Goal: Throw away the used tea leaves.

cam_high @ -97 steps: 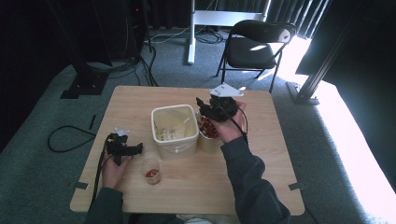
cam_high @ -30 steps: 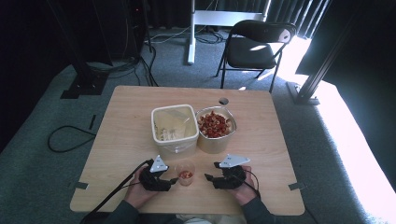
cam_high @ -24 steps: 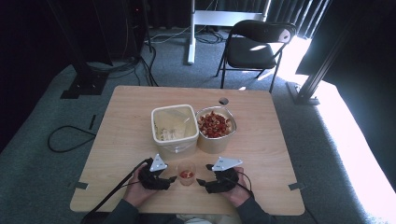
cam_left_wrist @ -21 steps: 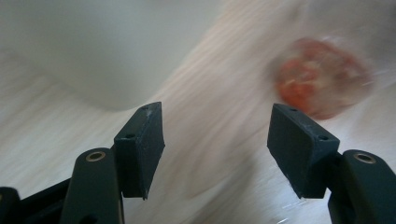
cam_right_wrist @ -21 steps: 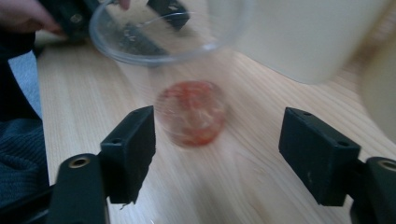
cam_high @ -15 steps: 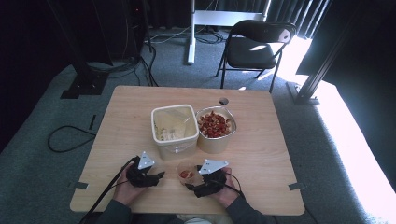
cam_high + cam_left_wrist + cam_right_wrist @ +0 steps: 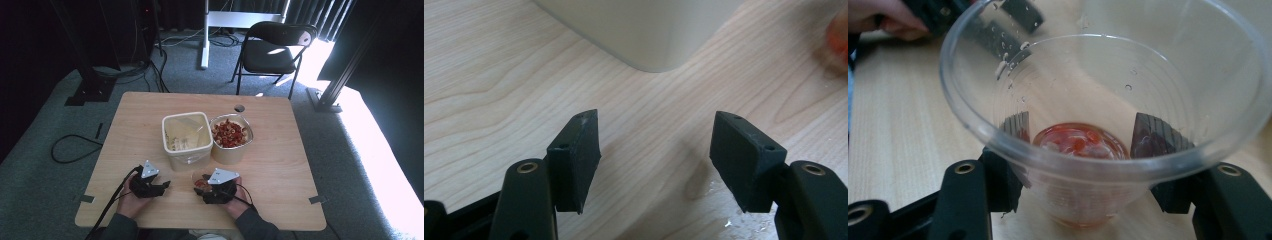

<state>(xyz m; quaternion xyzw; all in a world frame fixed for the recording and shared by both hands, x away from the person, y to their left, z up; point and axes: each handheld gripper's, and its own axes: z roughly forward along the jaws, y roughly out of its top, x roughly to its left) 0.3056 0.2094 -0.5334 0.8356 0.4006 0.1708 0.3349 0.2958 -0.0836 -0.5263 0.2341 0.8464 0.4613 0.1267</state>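
Your right tongs (image 7: pixel 209 193), jaws just closing, pinch the cup (image 7: pixel 1098 125); your left tongs (image 7: pixel 656 132), at its nine o'clock, gape empty, so lift it level next.

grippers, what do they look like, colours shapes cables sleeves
Both are black handheld tools. The left gripper and right gripper each carry a grey three-cornered plate on top. A black cable trails from the left one toward the table edge. In the left gripper view the fingers are blocky black pads on arms with round brass-ringed holes. The person's sleeves look dark grey-blue.
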